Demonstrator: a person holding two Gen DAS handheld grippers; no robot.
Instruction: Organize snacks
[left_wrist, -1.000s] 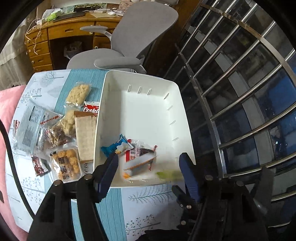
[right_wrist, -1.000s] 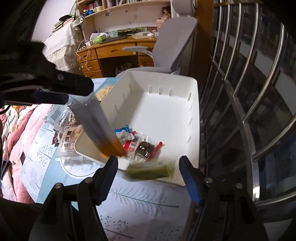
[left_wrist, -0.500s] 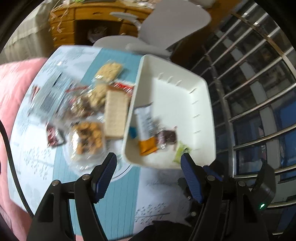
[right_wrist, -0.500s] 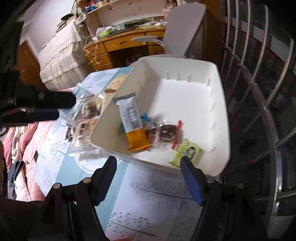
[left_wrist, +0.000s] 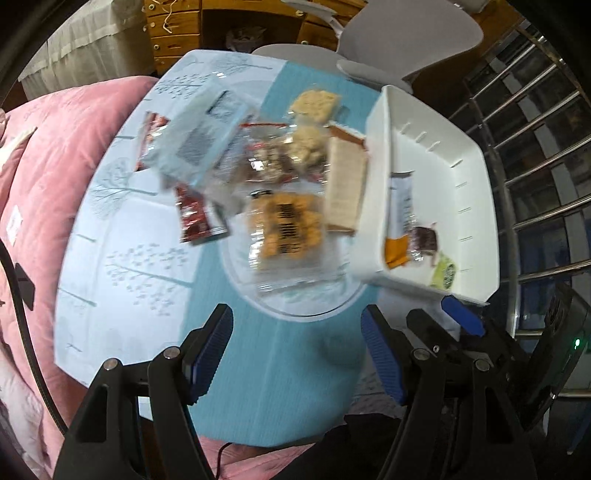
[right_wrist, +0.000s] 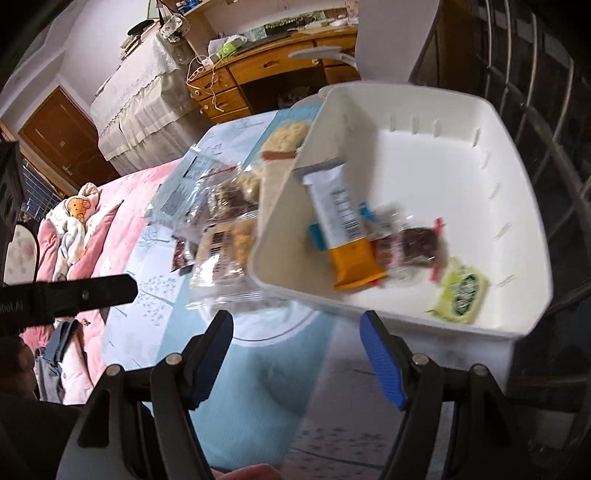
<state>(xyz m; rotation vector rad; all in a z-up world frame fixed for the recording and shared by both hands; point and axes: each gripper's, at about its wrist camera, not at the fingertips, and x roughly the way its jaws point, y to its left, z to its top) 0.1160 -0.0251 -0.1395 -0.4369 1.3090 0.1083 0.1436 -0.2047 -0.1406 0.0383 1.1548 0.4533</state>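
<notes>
Both jaws are seen apart and empty; the clear biscuit pack (left_wrist: 286, 232) lies on the tabletop (left_wrist: 266, 387) beside the white bin (left_wrist: 476, 206), straight ahead of the left gripper (left_wrist: 297, 354), long axis pointing away, nearer to it than to the right gripper (right_wrist: 295, 354).

The orange-and-white bar (right_wrist: 341, 221) now lies in the white bin (right_wrist: 509, 177), and both views slide left toward the snack pile (left_wrist: 280, 225).

A pink quilt (left_wrist: 55, 155) lay beside the table. A grey office chair (left_wrist: 402, 40) stood before a wooden desk (right_wrist: 266, 70). Metal window bars (left_wrist: 535, 155) ran along the right.
</notes>
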